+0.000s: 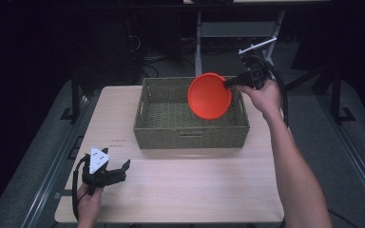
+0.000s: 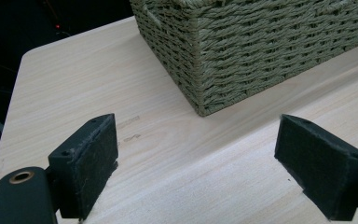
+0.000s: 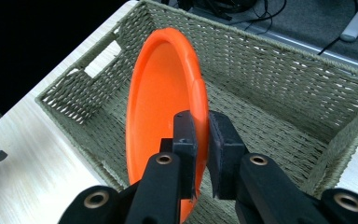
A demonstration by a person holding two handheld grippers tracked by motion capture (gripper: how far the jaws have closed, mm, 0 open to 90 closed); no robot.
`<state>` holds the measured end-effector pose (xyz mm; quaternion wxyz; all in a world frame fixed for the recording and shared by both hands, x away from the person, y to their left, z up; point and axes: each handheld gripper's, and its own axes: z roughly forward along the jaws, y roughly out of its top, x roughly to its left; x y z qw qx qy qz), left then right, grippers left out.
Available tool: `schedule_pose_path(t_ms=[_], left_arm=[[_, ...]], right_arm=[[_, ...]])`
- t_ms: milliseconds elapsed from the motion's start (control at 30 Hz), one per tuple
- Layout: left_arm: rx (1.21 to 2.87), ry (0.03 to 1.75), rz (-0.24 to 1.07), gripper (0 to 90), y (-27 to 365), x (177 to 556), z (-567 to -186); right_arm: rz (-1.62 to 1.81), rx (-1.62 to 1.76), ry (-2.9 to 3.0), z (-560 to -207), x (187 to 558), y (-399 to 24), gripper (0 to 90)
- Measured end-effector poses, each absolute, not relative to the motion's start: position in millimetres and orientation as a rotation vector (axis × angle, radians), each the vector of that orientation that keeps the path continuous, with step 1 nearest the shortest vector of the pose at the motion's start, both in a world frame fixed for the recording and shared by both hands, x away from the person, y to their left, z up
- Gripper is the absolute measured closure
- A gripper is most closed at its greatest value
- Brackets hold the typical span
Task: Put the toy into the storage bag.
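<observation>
A person's left gripper (image 1: 105, 170) is resting at the near-left corner of the light wooden table (image 1: 180, 190), jaws spread wide and holding nothing. At centre, a woven basket (image 1: 190, 135) is sitting on the table. To the right, the right gripper (image 1: 232, 82) is pinching the rim of an orange plate (image 1: 208, 96), holding it on edge above the basket. Whether the plate is going in or coming out cannot be judged here.
</observation>
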<state>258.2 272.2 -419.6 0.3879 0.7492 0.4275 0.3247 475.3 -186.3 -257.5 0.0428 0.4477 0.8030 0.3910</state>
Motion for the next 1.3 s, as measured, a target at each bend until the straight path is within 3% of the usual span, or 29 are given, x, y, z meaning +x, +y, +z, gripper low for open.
schedule_pose_path(t_ms=[1300], left_arm=[[1.907,1.077,0.827,12.8,272,259,-420]], right_arm=[[1.122,1.457,2.487,-304,494,-176,82.0]])
